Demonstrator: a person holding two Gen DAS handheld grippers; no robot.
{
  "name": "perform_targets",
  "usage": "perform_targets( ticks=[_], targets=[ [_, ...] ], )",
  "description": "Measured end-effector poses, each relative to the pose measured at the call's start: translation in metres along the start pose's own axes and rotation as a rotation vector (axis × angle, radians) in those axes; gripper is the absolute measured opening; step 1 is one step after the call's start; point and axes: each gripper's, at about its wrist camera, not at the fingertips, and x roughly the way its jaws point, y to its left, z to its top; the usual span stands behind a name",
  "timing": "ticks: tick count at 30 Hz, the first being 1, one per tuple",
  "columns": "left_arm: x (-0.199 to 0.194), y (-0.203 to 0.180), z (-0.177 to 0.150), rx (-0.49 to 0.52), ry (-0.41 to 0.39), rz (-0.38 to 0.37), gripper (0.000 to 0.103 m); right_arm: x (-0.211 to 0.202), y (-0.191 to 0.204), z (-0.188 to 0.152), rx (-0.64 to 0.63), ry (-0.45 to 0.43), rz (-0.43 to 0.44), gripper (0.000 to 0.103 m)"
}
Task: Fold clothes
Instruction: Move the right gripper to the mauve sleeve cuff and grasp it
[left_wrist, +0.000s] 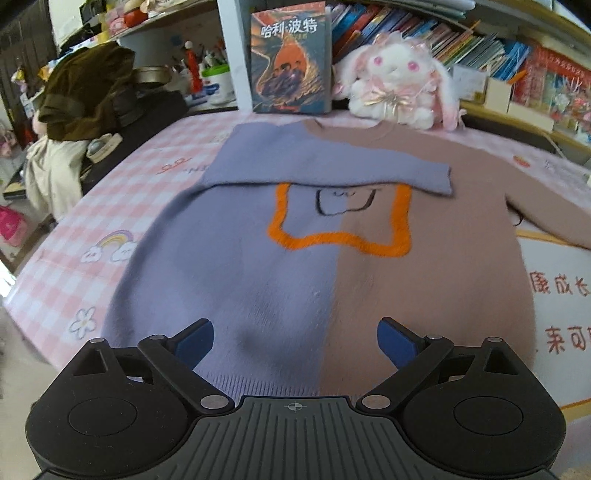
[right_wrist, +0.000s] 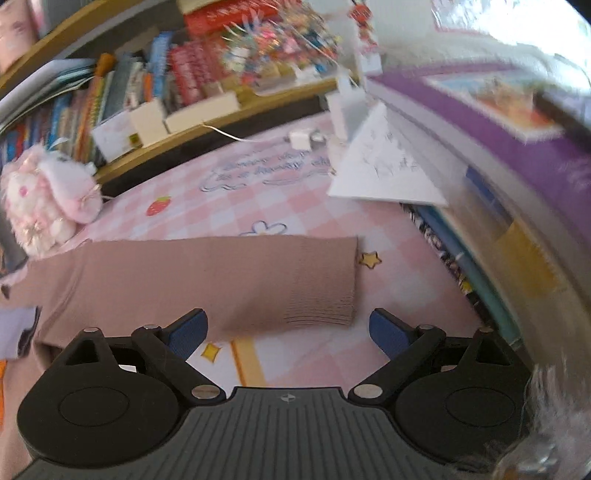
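The sweater (left_wrist: 332, 240) is lying flat on the pink checked mat (left_wrist: 92, 221), hem near, collar far. Its purple sleeve (left_wrist: 325, 166) is already lying folded across the chest, covering the top of the orange outline; the brown sleeve (right_wrist: 221, 280) is lying stretched out to the right, unfolded. So, by my reading, one sleeve fold is done, and the second sleeve and the body folds are left.

The left gripper (left_wrist: 295, 343) is hovering over the near hem, jaws spread wide, gripping nothing. The right gripper (right_wrist: 288, 332) is hanging just near of the brown sleeve's ribbed cuff (right_wrist: 325, 291), jaws also spread and empty.

The left view is showing the whole body, the folded sleeve, a book (left_wrist: 291, 59) and a plush bunny (left_wrist: 399, 81) at the far edge. Only the right view is showing the cuff end, plus loose papers (right_wrist: 384, 166) to its far right.
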Motion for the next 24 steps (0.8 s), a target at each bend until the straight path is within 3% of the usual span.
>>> perform_targets(
  ticks=[4,9,11,13,16,19,24],
  targets=[
    [-0.003,-0.003,0.000,0.014,0.017,0.025,0.097,0.010,0.002,0.004,0.038,-0.032,0.069,0.094],
    [-0.003,-0.008,0.002,0.036,0.022,0.036,0.097,0.021,0.011,0.011,0.130,-0.029,0.217,0.091],
    [-0.003,-0.009,0.004,0.039,0.020,0.037,0.097,0.022,0.010,0.013,0.157,-0.037,0.207,0.083],
    [-0.002,-0.009,0.006,0.040,0.018,0.037,0.097,0.022,0.006,0.015,0.186,-0.046,0.172,0.060],
    [0.001,-0.011,0.008,0.046,0.023,0.033,0.097,0.023,-0.002,0.018,0.235,-0.037,0.132,0.042],
    [0.005,-0.015,0.011,0.060,0.026,0.017,0.097,0.022,-0.007,0.018,0.276,-0.021,0.145,0.035],
    [0.008,-0.024,0.012,0.095,0.023,-0.016,0.097,0.022,-0.016,0.017,0.344,0.005,0.166,0.035]
  ],
)
